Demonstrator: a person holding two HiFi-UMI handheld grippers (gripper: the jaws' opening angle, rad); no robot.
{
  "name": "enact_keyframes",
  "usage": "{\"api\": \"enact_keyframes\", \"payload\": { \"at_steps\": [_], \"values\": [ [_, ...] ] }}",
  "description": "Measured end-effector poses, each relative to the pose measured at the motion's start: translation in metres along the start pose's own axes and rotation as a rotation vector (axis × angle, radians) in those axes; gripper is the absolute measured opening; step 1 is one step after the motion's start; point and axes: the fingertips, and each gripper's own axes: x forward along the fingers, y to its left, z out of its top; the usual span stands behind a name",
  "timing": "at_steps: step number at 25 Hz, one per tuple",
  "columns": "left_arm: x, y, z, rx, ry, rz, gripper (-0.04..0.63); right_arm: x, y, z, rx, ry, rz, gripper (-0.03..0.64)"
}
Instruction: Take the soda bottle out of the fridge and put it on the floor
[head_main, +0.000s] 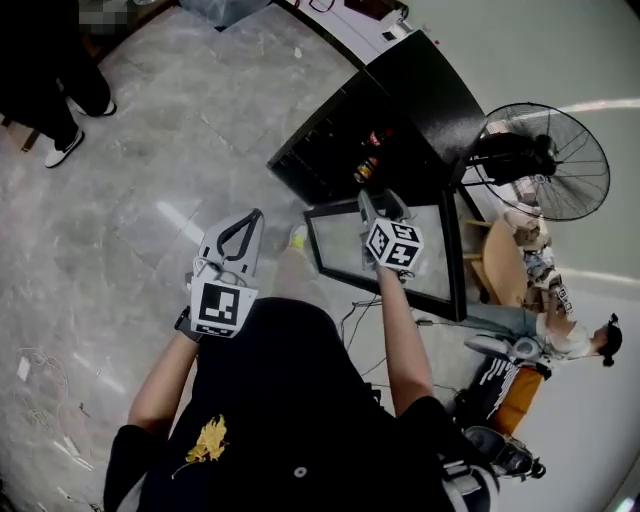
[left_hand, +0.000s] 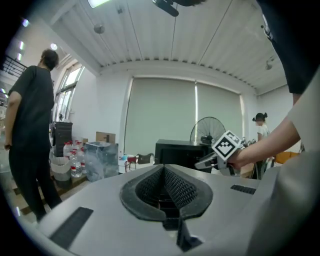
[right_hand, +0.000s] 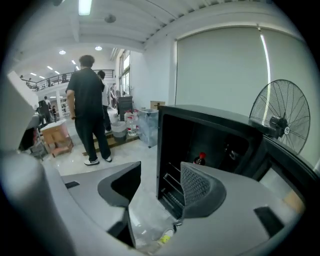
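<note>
**Open work hall, lab-like, not a home**

Polished grey stone floor (head_main: 150, 200). High slatted ceiling (left_hand: 165, 35) with ceiling lights (right_hand: 85, 6). Far ahead-left of the right gripper (right_hand: 159, 186): mezzanine railing (right_hand: 55, 78) and a standing person (right_hand: 87, 110). Ahead-right of it: large pedestal fan (right_hand: 280, 117) before a wide blind-covered window (right_hand: 220, 70). Ahead-left of the left gripper (left_hand: 164, 172): stacked water bottles (left_hand: 72, 160) and a cardboard box (left_hand: 105, 136).

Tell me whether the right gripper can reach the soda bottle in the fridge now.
Probably yes: the fridge door is open, the right gripper has its fingers apart and empty, and the bottle stands unobstructed ahead.
</note>
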Motion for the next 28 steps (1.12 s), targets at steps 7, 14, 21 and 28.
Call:
{"api": "enact_keyframes", "payload": {
  "at_steps": [7,14,21,28],
  "values": [
    [0.012,-0.014,-0.021,-0.017,0.058,0.075,0.018,0.126,-0.100,0.012,0.109,-0.005,-0.118,0.229],
    [0.018,-0.032,-0.059,-0.069,0.160,0.122,0.018,0.209,-0.183,-0.022,0.343,0.018,-0.320,0.252],
    [0.015,-0.031,-0.081,-0.097,0.230,0.202,0.018,0.258,-0.213,-0.026,0.224,0.076,-0.347,0.252],
    [0.020,-0.032,-0.093,-0.118,0.253,0.236,0.018,0.289,-0.220,-0.026,0.114,0.100,-0.341,0.222]
  ]
}}
